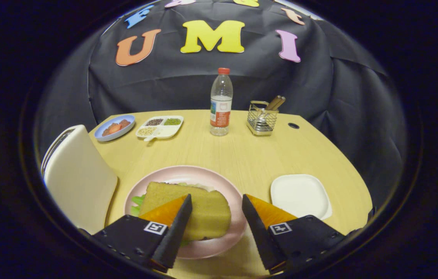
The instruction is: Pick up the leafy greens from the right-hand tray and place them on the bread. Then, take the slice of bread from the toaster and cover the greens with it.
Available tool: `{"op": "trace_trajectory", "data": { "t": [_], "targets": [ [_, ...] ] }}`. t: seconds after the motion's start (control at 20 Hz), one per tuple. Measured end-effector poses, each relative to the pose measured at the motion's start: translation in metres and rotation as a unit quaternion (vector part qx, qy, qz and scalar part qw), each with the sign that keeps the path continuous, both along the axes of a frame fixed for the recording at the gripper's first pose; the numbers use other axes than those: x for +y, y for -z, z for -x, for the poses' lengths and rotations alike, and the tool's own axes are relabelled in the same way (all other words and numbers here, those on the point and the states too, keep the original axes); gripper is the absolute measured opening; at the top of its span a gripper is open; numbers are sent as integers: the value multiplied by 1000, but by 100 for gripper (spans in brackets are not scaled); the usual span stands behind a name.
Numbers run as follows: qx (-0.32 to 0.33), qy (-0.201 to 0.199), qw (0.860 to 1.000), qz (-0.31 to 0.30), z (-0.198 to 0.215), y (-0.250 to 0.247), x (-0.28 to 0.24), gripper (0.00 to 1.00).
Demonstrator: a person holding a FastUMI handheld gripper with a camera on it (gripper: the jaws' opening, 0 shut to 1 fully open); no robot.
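The gripper [217, 201] hung over the pink plate [219, 184], its fingers spread wide and gripping nothing. A bread slice [203, 211] lay between them on the plate, covering the greens [137, 201] peeking out beside it. The toaster [77, 178] stood left, the white tray [300, 193] right

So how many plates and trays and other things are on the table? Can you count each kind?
Plates: 2, pink plate and blue plate.
Trays: 2, white tray and divided tray.
Bottles: 1, bottle.
Toasters: 1, toaster.
Wire baskets: 1, basket.
Total: 7.
The claw is open over the bread.
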State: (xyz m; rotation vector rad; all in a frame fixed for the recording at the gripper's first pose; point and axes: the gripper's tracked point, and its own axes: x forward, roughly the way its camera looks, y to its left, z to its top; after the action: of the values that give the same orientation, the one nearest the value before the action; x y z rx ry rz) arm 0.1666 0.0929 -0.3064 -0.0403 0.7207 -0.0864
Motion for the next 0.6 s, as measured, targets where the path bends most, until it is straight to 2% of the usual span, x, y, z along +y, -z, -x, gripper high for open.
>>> {"op": "trace_trajectory", "data": {
  "t": [0.1,0.3,0.45,0.6],
  "targets": [
    [-28,-2,1000,2,9,-21,-3,93],
    [-101,-2,995,2,36,-74,-7,93],
    [-162,-12,987,0,58,-116,-2,96],
    [-210,-5,978,2,87,-152,-4,96]
  ]
}}
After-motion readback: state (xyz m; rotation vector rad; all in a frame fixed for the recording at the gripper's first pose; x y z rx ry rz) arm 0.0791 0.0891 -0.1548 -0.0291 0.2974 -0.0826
